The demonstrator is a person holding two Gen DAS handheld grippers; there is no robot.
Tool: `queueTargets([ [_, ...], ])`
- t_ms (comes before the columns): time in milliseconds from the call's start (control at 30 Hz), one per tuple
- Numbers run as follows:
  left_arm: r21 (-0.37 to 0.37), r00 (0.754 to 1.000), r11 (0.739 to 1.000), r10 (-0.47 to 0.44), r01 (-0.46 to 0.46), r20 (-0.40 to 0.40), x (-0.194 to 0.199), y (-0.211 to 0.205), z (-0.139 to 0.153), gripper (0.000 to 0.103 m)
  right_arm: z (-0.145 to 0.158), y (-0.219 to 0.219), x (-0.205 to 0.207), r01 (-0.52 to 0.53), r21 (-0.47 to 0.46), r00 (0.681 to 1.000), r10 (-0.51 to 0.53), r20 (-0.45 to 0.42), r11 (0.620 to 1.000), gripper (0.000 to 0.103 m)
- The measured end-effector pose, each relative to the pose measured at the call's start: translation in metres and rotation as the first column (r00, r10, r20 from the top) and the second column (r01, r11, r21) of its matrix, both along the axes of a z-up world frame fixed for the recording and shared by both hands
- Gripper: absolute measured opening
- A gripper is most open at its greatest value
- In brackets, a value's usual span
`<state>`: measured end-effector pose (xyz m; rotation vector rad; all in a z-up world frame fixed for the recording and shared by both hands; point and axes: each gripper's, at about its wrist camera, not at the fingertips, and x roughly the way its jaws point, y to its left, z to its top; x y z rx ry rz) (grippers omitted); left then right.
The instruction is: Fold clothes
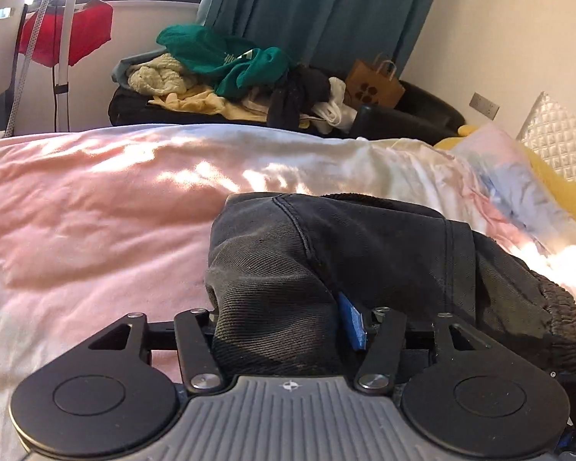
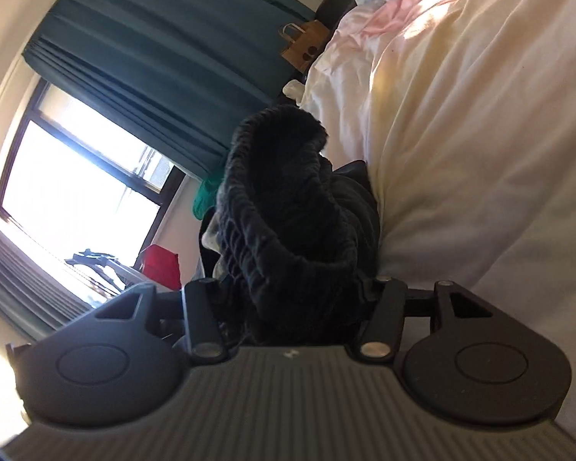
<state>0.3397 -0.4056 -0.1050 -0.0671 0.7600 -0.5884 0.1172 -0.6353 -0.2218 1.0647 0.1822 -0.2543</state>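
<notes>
ok, status:
garment: dark grey/black trousers (image 1: 364,253), bunched in a loose heap on the bed, seams and a gathered elastic waistband showing.
garment location: lying on the pink-and-white duvet (image 1: 96,207), near side of the bed, directly in front of both cameras.
left gripper (image 1: 284,326): fabric fills the gap between its jaws; a blue pad (image 1: 351,320) shows on the right-hand finger with cloth against it. pinching or just enclosing, cannot tell.
right gripper (image 2: 295,307): view rolled sideways, bed runs down the right of the frame. the elastic waistband (image 2: 257,230) rises out of the gap between its jaws and stands up as an open loop. fingertips buried in cloth, grip state cannot tell.
bed: duvet rumpled, sun patches across it; quilted white pillow (image 1: 556,142) and a yellow cloth (image 1: 556,188) at the far right.
background pile: green top (image 1: 226,57), cream knit (image 1: 153,77), yellow and black pieces heaped on a dark sofa (image 1: 411,115) behind the bed.
other: brown paper bag (image 1: 372,84) beside the pile, teal curtain (image 1: 318,7) behind it, red garment (image 1: 69,34) hanging at the left by the window (image 2: 76,184).
wall: pale, with a socket plate (image 1: 484,105) at the right.
</notes>
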Motion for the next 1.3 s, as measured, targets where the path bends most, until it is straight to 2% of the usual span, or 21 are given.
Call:
queueTargets([
  [67,-0.009,0.998,1.000,0.022,-0.023,-0.057,0.003,0.009,0.003,0.070,0.003,0.000,-0.002,0.012,0.035,1.000,-0.011,-0.020,0.999,0.064],
  [133,0.032,0.996,0.999,0.037,-0.034,-0.082,0.002,0.018,0.014,0.072,0.004,0.003,-0.007,0.035,0.080,0.999,-0.032,-0.040,0.996,0.066],
  [200,0.078,0.998,0.997,0.025,-0.020,-0.064,-0.010,0.026,0.032,0.074,0.008,0.015,-0.016,0.055,0.079,0.996,-0.048,-0.081,0.995,0.066],
  [233,0.094,0.999,0.996,0.017,-0.013,-0.044,-0.022,0.034,0.044,0.079,0.013,0.020,-0.020,0.057,0.067,0.993,-0.050,-0.106,0.996,0.066],
  [333,0.102,1.000,0.995,-0.011,0.011,0.007,-0.058,0.054,0.080,0.082,0.041,0.037,-0.043,0.056,0.005,0.989,-0.055,-0.137,0.998,0.066],
  [567,0.056,0.989,0.997,-0.068,0.061,0.132,-0.146,0.103,0.164,0.086,0.139,0.090,-0.098,-0.002,-0.218,0.994,-0.023,-0.109,0.976,0.066],
  [633,0.042,0.983,0.997,-0.072,0.066,0.168,-0.174,0.118,0.186,0.088,0.168,0.109,-0.114,-0.017,-0.287,0.994,-0.014,-0.105,0.958,0.066],
  [700,0.028,0.973,0.997,-0.078,0.074,0.215,-0.203,0.136,0.208,0.092,0.194,0.128,-0.129,-0.030,-0.358,0.995,-0.006,-0.100,0.933,0.066],
  [767,0.020,0.960,0.997,-0.078,0.076,0.269,-0.231,0.151,0.224,0.103,0.214,0.146,-0.145,-0.040,-0.420,0.995,-0.005,-0.104,0.907,0.066],
  [800,0.010,0.951,0.997,-0.079,0.079,0.301,-0.247,0.159,0.232,0.103,0.223,0.155,-0.153,-0.045,-0.450,0.994,-0.004,-0.108,0.892,0.066],
  [900,0.008,0.930,0.995,-0.098,0.102,0.354,-0.287,0.179,0.244,0.103,0.239,0.176,-0.173,-0.055,-0.512,0.995,0.001,-0.104,0.857,0.066],
  [1033,-0.013,0.924,0.995,-0.092,0.104,0.371,-0.329,0.203,0.242,0.103,0.247,0.201,-0.197,-0.054,-0.572,0.995,-0.004,-0.101,0.818,0.066],
  [1133,-0.017,0.934,0.996,-0.076,0.087,0.350,-0.350,0.221,0.233,0.103,0.244,0.217,-0.206,-0.062,-0.608,0.995,0.000,-0.102,0.792,0.066],
  [1300,0.032,0.909,0.999,-0.031,0.020,0.416,-0.375,0.241,0.213,0.103,0.229,0.232,-0.209,-0.048,-0.637,0.996,-0.014,-0.093,0.769,0.066],
])
